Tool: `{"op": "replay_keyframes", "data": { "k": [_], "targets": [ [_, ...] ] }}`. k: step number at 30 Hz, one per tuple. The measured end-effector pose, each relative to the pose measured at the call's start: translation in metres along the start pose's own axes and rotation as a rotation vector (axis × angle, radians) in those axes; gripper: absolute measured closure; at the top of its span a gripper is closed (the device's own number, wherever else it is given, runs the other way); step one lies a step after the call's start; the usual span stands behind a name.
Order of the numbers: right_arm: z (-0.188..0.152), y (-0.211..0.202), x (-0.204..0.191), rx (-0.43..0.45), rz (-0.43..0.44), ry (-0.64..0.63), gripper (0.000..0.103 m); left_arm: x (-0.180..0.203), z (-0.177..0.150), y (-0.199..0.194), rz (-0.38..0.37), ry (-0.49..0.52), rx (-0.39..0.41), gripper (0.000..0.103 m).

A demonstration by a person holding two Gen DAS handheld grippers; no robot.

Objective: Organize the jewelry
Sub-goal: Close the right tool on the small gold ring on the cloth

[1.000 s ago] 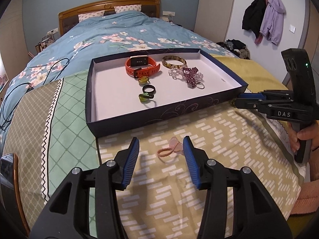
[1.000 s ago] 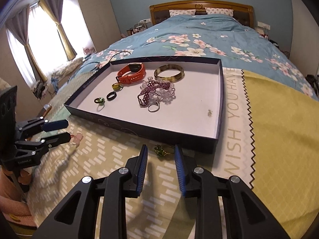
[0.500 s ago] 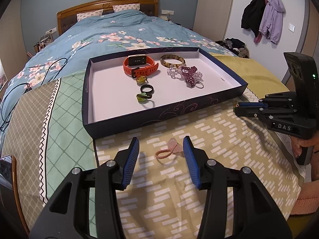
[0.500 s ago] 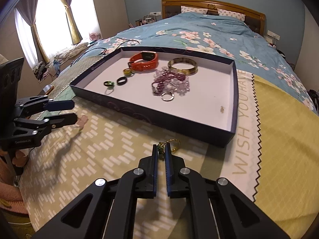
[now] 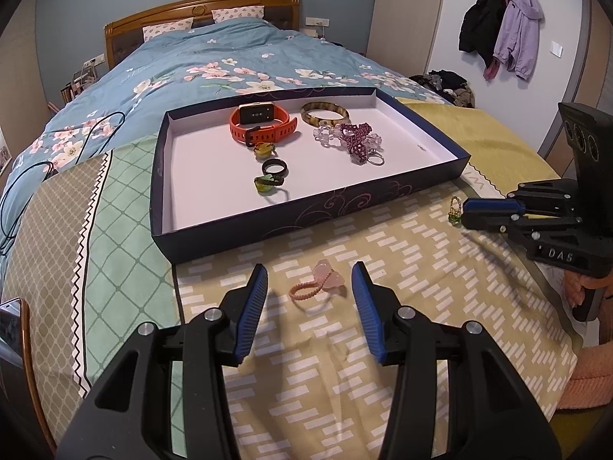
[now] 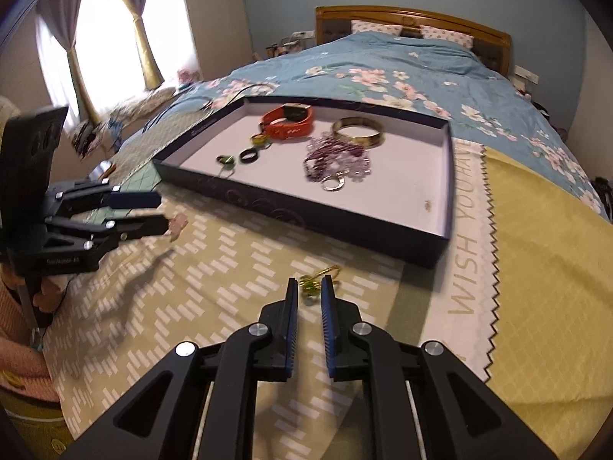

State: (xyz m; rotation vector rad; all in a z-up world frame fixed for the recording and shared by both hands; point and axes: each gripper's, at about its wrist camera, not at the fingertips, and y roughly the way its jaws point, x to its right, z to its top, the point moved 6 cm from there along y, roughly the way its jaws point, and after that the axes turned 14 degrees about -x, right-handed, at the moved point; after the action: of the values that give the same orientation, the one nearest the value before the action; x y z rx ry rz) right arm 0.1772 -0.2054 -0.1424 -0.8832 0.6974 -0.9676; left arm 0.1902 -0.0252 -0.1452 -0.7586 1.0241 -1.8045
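Note:
A dark blue tray on the bed holds an orange watch, a bangle, purple bead bracelets and three rings. My left gripper is open and hovers over a pink ring that lies on the patterned cloth between its fingers, untouched. My right gripper has a green-stoned gold ring pinched at its fingertips, in front of the tray's near wall. Its jaws are opening slightly. From the left wrist view that ring stands upright at the right gripper's tips.
A yellow cloth with a zigzag edge covers the bed right of the tray. Black cables trail over the blue floral duvet at left. A phone lies at the left edge. Coats hang on the far wall.
The right gripper's jaws closed in from either side of the green ring, then parted a little. The left gripper and the pink ring have stayed where they were.

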Motion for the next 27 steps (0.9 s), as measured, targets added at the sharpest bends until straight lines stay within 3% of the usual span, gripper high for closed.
{"op": "replay_keyframes", "data": {
  "k": [1,2,3,4,10,18,27],
  "targets": [
    [0.000,0.000,0.003,0.001,0.002,0.013,0.091,0.000,0.000,0.000,-0.001,-0.001,0.000,0.058],
    [0.001,0.002,0.007,-0.003,0.007,0.043,0.077,0.000,0.000,0.000,-0.003,-0.002,0.000,0.058],
    [0.001,0.004,0.009,-0.008,0.018,0.062,0.070,0.000,0.000,0.000,-0.003,-0.001,-0.001,0.058],
    [0.002,0.005,0.009,-0.007,0.031,0.072,0.070,0.000,0.000,0.000,0.000,0.000,-0.001,0.058],
    [0.012,0.011,-0.012,-0.012,-0.004,-0.013,0.083,-0.001,0.000,0.001,-0.002,-0.006,-0.003,0.057],
    [0.016,0.013,-0.035,-0.007,-0.097,-0.156,0.083,-0.001,-0.001,0.001,-0.008,-0.008,-0.002,0.056],
    [0.007,0.000,0.003,0.018,0.072,0.060,0.082,0.000,-0.001,-0.001,-0.012,-0.005,0.001,0.056]
  ]
}}
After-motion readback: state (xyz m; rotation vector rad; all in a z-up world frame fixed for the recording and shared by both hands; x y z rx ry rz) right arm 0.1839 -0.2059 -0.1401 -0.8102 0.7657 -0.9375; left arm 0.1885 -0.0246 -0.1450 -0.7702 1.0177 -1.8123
